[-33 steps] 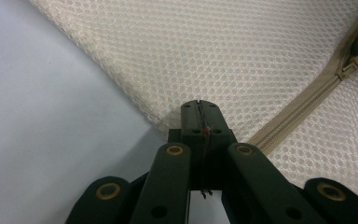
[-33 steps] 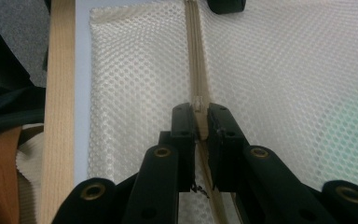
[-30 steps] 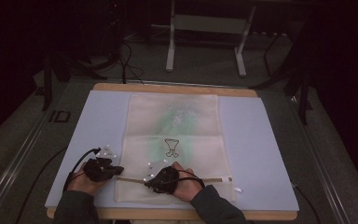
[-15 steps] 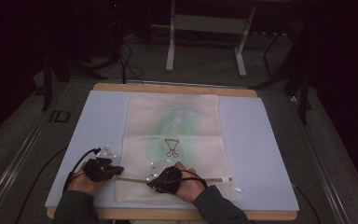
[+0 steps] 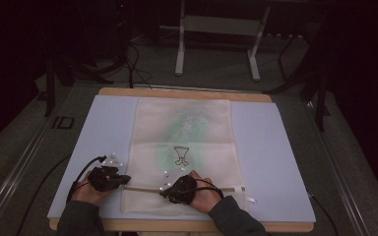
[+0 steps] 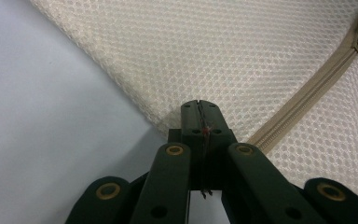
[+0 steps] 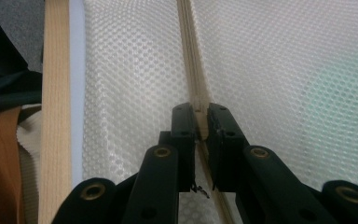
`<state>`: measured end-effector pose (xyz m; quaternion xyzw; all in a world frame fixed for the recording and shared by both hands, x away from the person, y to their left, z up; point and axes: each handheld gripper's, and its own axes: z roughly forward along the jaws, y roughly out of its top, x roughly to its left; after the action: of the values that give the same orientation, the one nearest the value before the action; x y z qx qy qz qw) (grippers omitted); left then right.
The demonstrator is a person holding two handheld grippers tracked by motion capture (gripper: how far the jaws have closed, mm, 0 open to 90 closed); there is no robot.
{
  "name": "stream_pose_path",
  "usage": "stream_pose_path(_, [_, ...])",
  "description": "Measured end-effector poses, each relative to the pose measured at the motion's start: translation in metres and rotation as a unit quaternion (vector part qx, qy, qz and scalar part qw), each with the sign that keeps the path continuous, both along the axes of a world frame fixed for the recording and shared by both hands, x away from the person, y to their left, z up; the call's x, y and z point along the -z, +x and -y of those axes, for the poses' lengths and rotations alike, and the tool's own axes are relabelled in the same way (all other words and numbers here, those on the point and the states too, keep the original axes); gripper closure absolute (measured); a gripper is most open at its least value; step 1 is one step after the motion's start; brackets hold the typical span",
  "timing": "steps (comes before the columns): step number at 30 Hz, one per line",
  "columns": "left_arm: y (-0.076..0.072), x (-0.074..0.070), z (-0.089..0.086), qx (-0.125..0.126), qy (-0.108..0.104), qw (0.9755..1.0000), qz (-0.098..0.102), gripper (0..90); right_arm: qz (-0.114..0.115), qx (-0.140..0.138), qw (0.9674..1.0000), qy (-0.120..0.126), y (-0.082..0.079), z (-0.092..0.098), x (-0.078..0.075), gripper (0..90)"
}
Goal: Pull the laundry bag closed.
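While we pin the mesh laundry bag (image 5: 182, 147) mid-frame on the mat (image 5: 275, 162) | left gripper (image 6: 199, 114) pinching its corner edge | right gripper (image 7: 200, 122) clamped on zipper (image 7: 193, 70) | soft, light, floppy; we'd grip zipper tape.

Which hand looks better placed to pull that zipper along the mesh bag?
The right: its tongs pinch the zipper itself. The left tongs clamp the mesh bag at its edge, likely just holding it steady.
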<state>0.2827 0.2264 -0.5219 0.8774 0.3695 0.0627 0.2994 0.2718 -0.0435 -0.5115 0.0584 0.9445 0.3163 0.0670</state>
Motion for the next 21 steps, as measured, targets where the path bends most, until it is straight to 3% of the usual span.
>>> stream_pose_path(21, [0.0,0.0,0.0,-0.001,0.0,1.0,0.0,89.8,0.001,0.008,1.0,-0.004,0.0,0.016,-0.001,82.0])
